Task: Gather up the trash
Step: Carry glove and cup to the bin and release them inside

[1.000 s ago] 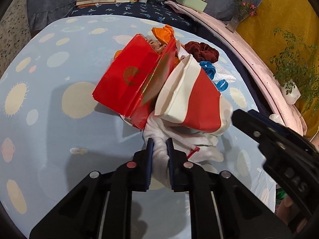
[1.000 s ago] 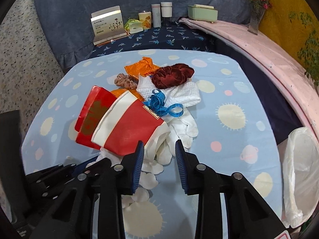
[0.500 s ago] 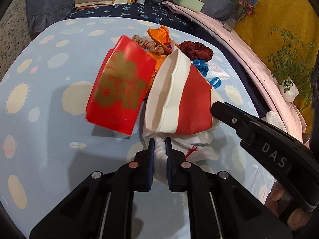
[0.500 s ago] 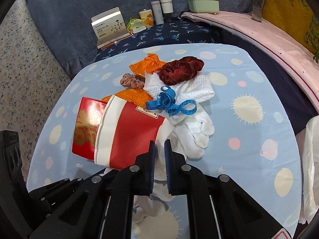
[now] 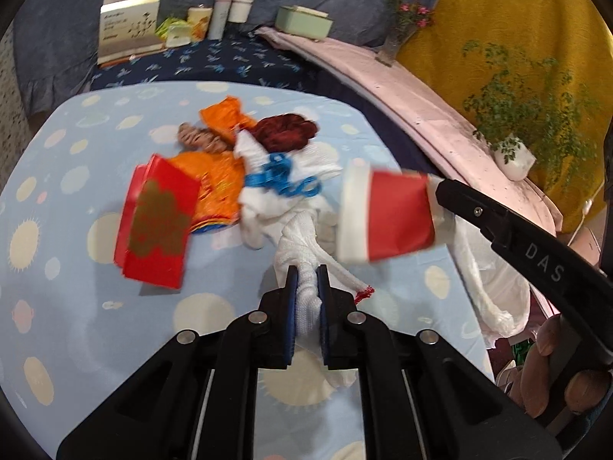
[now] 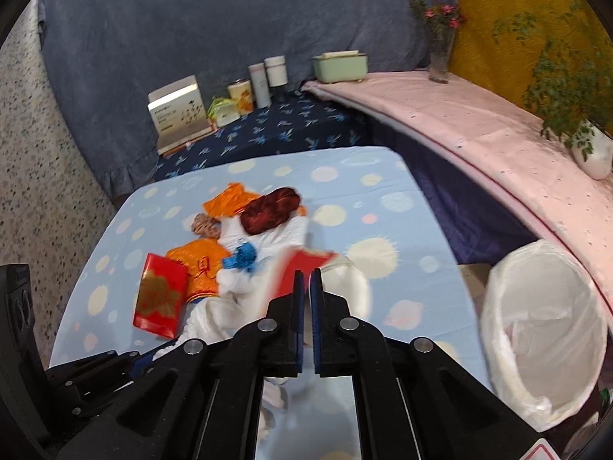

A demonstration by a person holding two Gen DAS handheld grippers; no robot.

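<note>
Red cup off table, pinched at base end by R gripper. Paper, light, crushable; rim or base edge best hold, gentle squeeze. L gripper clamped on white cloth, soft, limp, drags pile. R view only: lined bin just beside table edge. L view only: cup whole, cloth grip.

a glossy red envelope, a knit white cloth, and what looks like a paper cup.
</note>
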